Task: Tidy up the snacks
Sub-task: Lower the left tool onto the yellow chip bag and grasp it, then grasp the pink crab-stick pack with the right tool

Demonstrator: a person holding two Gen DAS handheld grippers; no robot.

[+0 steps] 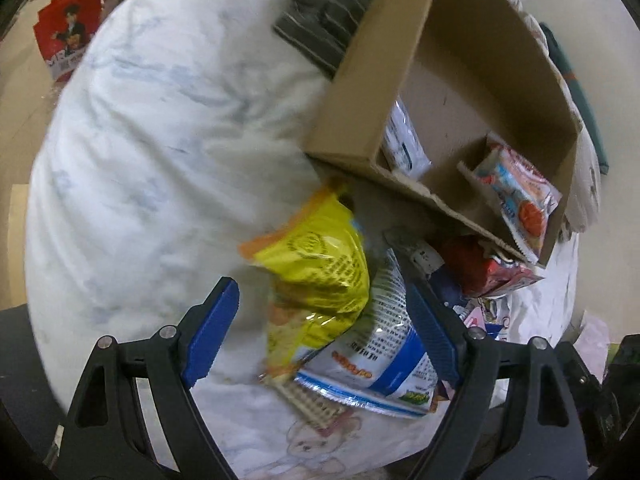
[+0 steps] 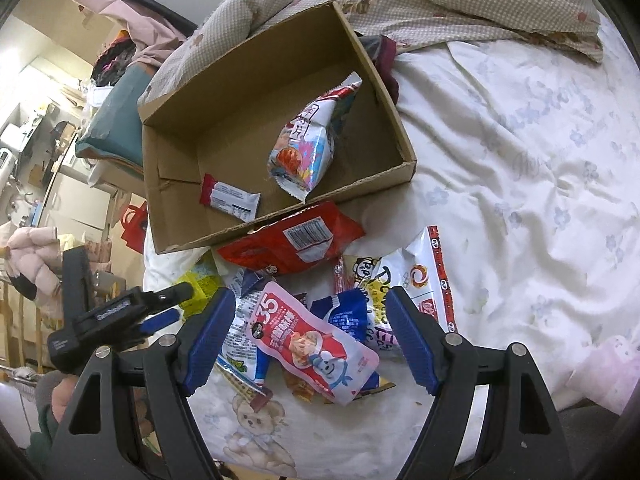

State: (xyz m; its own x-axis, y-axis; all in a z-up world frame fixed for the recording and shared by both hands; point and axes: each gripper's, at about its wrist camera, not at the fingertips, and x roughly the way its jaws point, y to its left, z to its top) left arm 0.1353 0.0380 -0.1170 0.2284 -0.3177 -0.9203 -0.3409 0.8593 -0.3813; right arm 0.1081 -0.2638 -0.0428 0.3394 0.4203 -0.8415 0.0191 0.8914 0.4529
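Note:
A brown cardboard box (image 2: 372, 76) sits on the bed and holds a white and blue snack bag (image 2: 308, 140) and a small red and white bar (image 2: 230, 198). In front of it lies a pile of snacks: a red bag (image 2: 292, 240), a pink and red pouch (image 2: 316, 344) and others. My right gripper (image 2: 310, 338) is open, its fingers either side of the pink pouch. My left gripper (image 1: 324, 328) is open around a yellow bag (image 1: 316, 272) and a white and blue bag (image 1: 376, 356), near the box (image 1: 360, 92). It also shows at the left of the right wrist view (image 2: 160, 308).
The bed has a white flowered quilt (image 2: 520, 160) and a checked blanket (image 2: 460, 0) behind the box. A dark striped cloth (image 1: 320, 28) lies beside the box. A red tote bag (image 1: 68, 20) stands on the floor. Shelves and clutter fill the room to the left (image 2: 48, 140).

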